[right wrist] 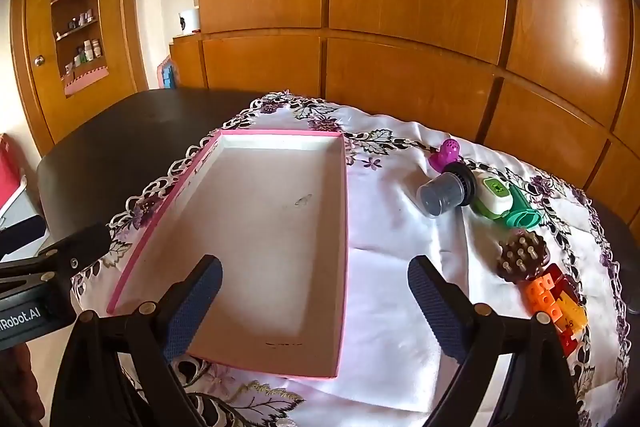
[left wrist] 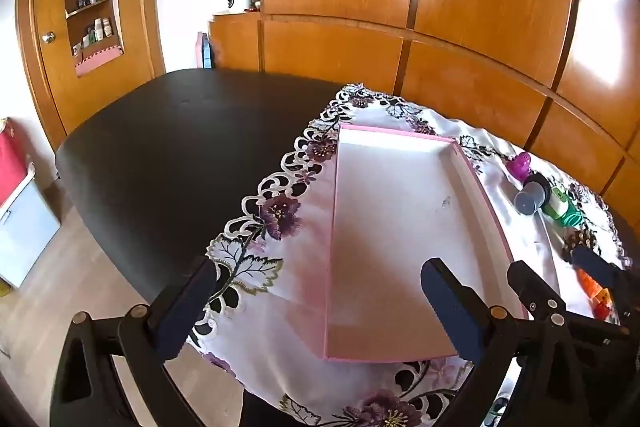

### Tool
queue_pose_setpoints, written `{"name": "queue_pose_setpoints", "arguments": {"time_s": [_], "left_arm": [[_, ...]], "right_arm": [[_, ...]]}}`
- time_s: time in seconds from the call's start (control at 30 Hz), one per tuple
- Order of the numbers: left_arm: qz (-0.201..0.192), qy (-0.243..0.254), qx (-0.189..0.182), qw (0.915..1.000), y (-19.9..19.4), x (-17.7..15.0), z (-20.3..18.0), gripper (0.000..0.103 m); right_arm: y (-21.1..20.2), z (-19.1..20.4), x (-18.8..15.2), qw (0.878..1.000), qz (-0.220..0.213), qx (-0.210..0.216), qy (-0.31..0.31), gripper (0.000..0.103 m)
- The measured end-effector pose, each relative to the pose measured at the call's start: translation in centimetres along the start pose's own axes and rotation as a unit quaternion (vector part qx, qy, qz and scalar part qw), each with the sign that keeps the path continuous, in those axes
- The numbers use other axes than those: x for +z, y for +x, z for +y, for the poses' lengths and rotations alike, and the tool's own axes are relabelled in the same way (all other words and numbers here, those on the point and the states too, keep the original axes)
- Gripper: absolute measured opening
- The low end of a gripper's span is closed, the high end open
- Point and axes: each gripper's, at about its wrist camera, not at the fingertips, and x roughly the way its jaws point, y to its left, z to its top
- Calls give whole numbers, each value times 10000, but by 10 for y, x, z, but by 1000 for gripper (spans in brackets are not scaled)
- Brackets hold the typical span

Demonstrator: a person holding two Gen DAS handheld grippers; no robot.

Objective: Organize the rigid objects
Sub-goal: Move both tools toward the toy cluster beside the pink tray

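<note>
Pink tray and a row of small things on the cloth

A shallow pink-edged tray (right wrist: 256,247) with a pale inner floor lies flat and holds nothing. To its right, well apart from it, small things lie in a curved row: a purple toy (right wrist: 446,155) farthest back, then a grey-and-black cylinder (right wrist: 446,191) lying on its side, touching a green-and-white gadget (right wrist: 498,201), then a brown studded piece (right wrist: 521,259), and nearest, a cluster of orange, red and yellow blocks (right wrist: 556,301) just beside it.
</note>
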Motion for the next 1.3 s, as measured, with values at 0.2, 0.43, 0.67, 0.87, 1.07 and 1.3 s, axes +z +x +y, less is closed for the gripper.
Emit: {"name": "queue_pose_setpoints", "arguments": {"time_s": [0.2, 0.43, 0.67, 0.87, 1.07, 1.3], "left_arm": [[76, -21, -34, 10000, 2, 0, 1, 103], [-69, 206, 142, 9997, -2, 0, -6, 103], [-185, 452, 193, 9986, -8, 2, -15, 103], [-373, 863, 273, 9952, -16, 7, -32, 103], [-393, 1119, 192, 9928, -17, 9, -49, 103], [-379, 1323, 144, 9904, -15, 9, -63, 103]], "right_arm": [[4, -6, 0, 10000, 48, 19, 41, 95], [1, -7, 0, 9999, -64, -107, -56, 95], [-2, -18, -1, 9998, -105, -122, -142, 95], [-5, -37, -1, 9996, -126, -230, -98, 95], [-8, -69, 5, 9991, -152, -396, 48, 95], [-17, -116, 15, 9968, -251, -728, 229, 95]]}}
